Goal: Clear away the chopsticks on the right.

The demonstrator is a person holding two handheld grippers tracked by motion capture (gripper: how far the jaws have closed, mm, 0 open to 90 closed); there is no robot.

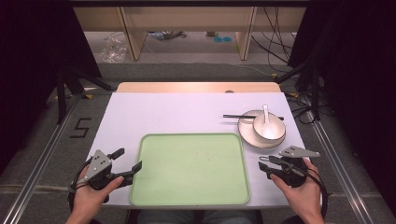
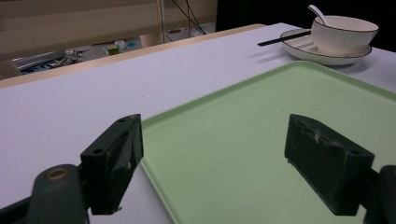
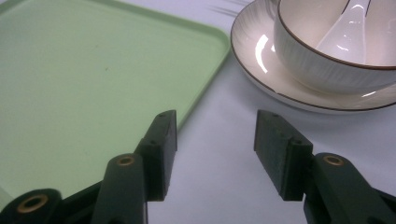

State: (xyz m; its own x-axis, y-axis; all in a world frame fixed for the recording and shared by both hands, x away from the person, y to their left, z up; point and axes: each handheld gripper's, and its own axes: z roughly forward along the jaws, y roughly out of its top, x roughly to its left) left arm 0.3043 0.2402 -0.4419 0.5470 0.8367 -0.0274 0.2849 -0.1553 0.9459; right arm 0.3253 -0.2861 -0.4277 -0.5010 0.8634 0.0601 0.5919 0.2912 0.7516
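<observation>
Black chopsticks [image 1: 239, 116] on plate [image 1: 247, 135] rim, lying left-right.

High view looks down overhead; both gripper views (close, low) share the green tray [image 1: 191, 170].

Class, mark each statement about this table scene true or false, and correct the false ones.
1. The bowl stands on the plate. True.
2. The green tray holds the bowl. False: the tray is bare; bowl and plate sit on the table beyond its far right corner.
3. A white spoon rests inside the bowl. True.
4. The left gripper is shut on the chopsticks. False: its jaws stand open and hold nothing; the chopsticks lie across the plate's far rim.
5. The right gripper is open, near the plate. True.
</observation>
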